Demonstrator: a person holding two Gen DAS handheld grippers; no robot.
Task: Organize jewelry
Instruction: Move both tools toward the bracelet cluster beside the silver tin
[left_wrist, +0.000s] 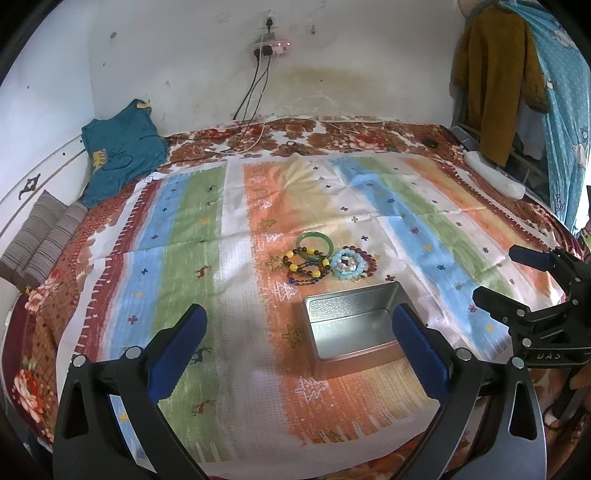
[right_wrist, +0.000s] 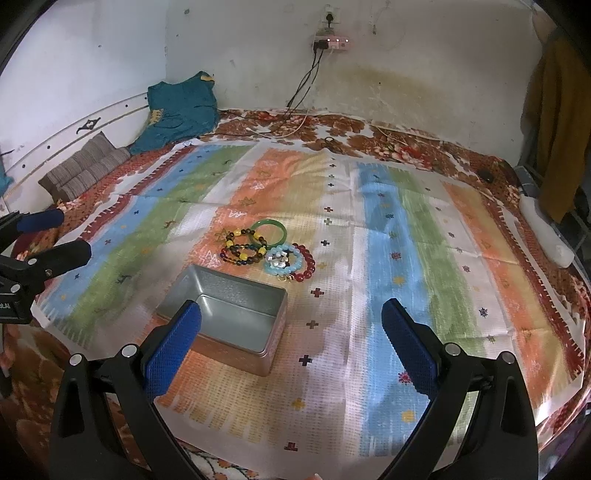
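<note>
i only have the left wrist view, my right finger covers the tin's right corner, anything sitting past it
Observer: No. In the right wrist view the cloth beside the tin is bare on that side.
Operator: is the tin empty
Observer: Yes. The right wrist view shows its whole floor, with nothing in it.
Operator: is the right gripper holding anything
Observer: No. The right gripper is wide open and empty, and the bracelets lie in one pile on the cloth just beyond the tin.
</note>
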